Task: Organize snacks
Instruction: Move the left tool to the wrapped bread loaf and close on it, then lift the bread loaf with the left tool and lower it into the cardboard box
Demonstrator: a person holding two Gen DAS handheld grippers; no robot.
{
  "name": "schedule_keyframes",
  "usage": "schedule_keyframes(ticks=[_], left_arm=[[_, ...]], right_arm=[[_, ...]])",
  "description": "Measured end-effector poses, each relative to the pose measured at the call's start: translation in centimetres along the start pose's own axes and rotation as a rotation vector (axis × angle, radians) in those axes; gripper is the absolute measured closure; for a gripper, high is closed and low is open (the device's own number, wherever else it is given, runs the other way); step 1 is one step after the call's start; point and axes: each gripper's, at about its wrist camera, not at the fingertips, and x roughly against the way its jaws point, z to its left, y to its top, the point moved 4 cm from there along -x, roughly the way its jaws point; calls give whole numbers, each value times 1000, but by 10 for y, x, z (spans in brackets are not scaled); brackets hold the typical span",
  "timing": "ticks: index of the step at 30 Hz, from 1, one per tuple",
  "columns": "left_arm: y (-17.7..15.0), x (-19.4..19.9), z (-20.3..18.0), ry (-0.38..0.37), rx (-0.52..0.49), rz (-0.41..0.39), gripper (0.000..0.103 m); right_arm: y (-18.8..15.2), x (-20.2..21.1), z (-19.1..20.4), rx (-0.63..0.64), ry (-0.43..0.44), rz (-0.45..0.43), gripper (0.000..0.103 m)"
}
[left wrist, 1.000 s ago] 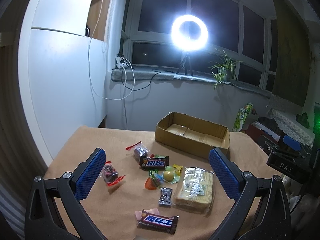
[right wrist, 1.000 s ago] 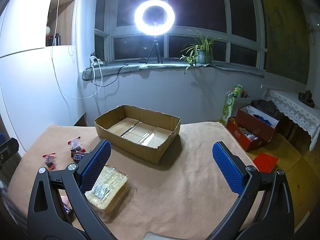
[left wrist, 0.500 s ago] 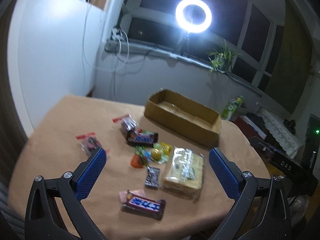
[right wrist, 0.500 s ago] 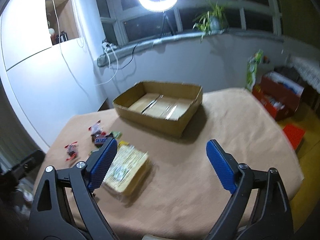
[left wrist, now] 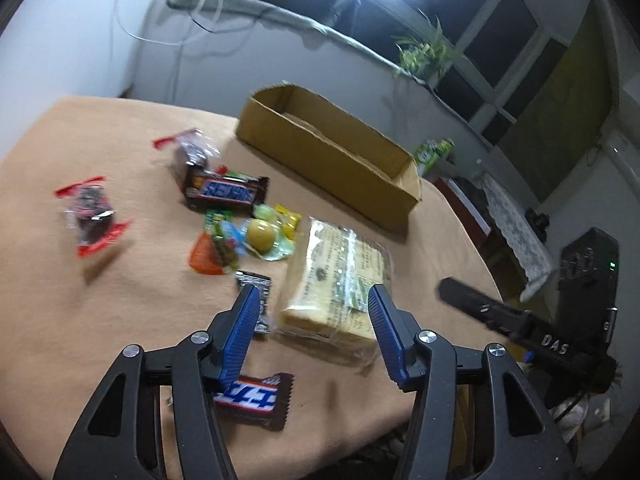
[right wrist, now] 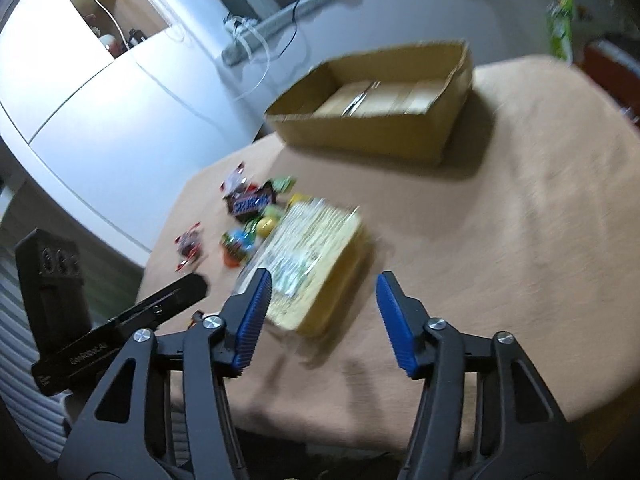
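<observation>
Two grippers are in play, and neither holds anything. Your left gripper [left wrist: 310,302] has just been narrowing its jaws; they now stand part-way apart above the table, framing the near end of the wrapped cracker pack [left wrist: 340,280] without pressing on it. Your right gripper [right wrist: 322,288] has likewise been narrowing and is unloaded, with the same pack [right wrist: 310,264] ahead of its left pad. The pack lies flat on the tan tablecloth [left wrist: 120,300], just beside the loose candies [left wrist: 248,236], with a Snickers bar [left wrist: 226,194] beyond them; the cardboard box [left wrist: 328,148] stands empty farther back, apart from the pile. Observe three risks. Both grippers aimed at one pack may collide or pull against each other. Jaws this narrow may fail to span the pack, so it slides away. The clear film looks slippery and the contents brittle; excess squeeze would likely crush them, and a corner-only grip would likely let the pack swing and drop short of the box.
</observation>
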Motion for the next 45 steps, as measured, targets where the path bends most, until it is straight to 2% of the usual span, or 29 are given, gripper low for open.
schedule_keyframes(ticks=[3, 5, 10, 25, 30, 34, 45], left_arm=[[3, -11, -2, -13, -24, 34, 49], [6, -18, -3, -18, -38, 55, 54], [13, -34, 4, -32, -43, 94, 56], [17, -58, 21, -91, 5, 182, 59], [18, -64, 19, -151, 17, 208, 59], [20, -63, 12, -132, -30, 200, 58], [22, -50, 5, -132, -26, 158, 59]], right_arm=[[0, -13, 1, -8, 24, 38, 56], [2, -18, -3, -32, 36, 54, 60], [5, -27, -18, -112, 80, 95, 61], [15, -48, -24, -163, 132, 144, 65], [15, -52, -24, -159, 136, 164, 69], [16, -51, -22, -146, 130, 168, 69], [27, -33, -10, -109, 132, 124, 70]])
